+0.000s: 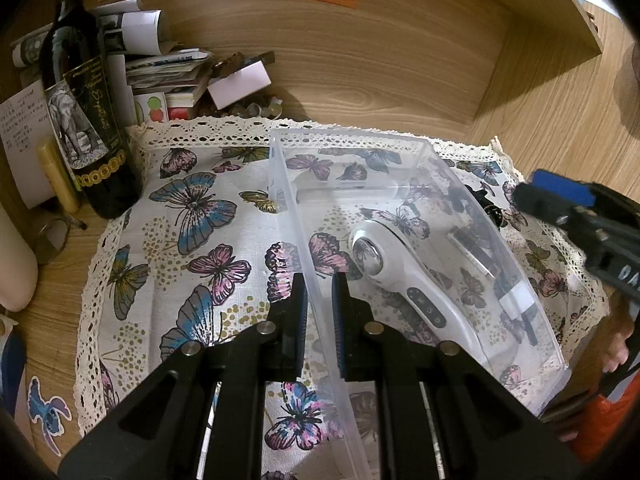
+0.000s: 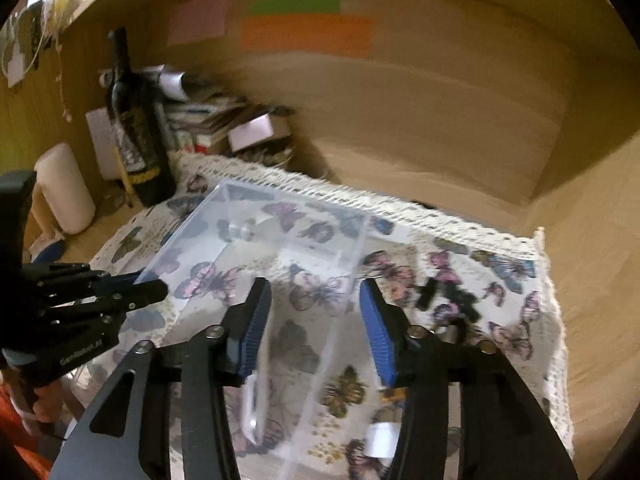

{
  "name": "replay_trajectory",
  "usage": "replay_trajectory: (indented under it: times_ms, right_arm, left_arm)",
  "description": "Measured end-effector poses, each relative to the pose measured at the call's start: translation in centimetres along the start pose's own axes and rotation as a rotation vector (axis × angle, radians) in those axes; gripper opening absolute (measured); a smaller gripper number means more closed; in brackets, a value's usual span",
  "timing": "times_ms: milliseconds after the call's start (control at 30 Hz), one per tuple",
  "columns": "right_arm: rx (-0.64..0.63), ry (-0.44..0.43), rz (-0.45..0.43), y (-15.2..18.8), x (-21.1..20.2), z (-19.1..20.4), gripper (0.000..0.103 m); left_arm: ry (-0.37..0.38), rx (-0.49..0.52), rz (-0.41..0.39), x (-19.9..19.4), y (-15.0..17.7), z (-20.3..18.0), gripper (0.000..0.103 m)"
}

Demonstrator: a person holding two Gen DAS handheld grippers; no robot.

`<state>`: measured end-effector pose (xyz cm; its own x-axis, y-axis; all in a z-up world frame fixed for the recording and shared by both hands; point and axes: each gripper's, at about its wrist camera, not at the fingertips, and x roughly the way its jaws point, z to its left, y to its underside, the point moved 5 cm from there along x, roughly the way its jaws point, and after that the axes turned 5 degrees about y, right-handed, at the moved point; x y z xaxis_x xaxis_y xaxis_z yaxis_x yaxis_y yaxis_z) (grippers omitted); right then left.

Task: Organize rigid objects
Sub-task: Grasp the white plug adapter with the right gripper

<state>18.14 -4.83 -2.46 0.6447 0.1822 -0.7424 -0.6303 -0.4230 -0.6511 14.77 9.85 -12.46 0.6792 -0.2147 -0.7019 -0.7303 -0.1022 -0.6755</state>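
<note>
Pinching the clear bin (image 1: 400, 184) by its left wall, left gripper (image 1: 320, 300) nearly closed, likely steadying it on the butterfly cloth (image 1: 192, 240). Right gripper (image 2: 316, 320) wide open, empty, hovering. White device (image 1: 420, 300) inside, at 3 o'clock.

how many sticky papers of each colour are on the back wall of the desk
pink paper: 1
green paper: 1
orange paper: 1
total: 3

The right wrist view shows all three; the left wrist view cuts off most of the green one.
</note>
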Motion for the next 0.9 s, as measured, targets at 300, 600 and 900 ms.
replay_trajectory:
  times_ms: [300,600,900]
  right_arm:
    - [0.106,0.101,0.039,3.0,-1.0,-5.5,0.056]
    - [0.164,0.064,0.209,9.0,2.1,-5.9,0.056]
    - [0.207,0.037,0.239,10.7,3.1,-6.1,0.043]
  left_arm:
    - [-0.008,0.007,0.010,0.0,0.1,-0.1,0.012]
    - [-0.015,0.014,0.012,0.0,0.2,-0.3,0.012]
    - [-0.019,0.016,0.009,-0.1,0.4,-0.3,0.012]
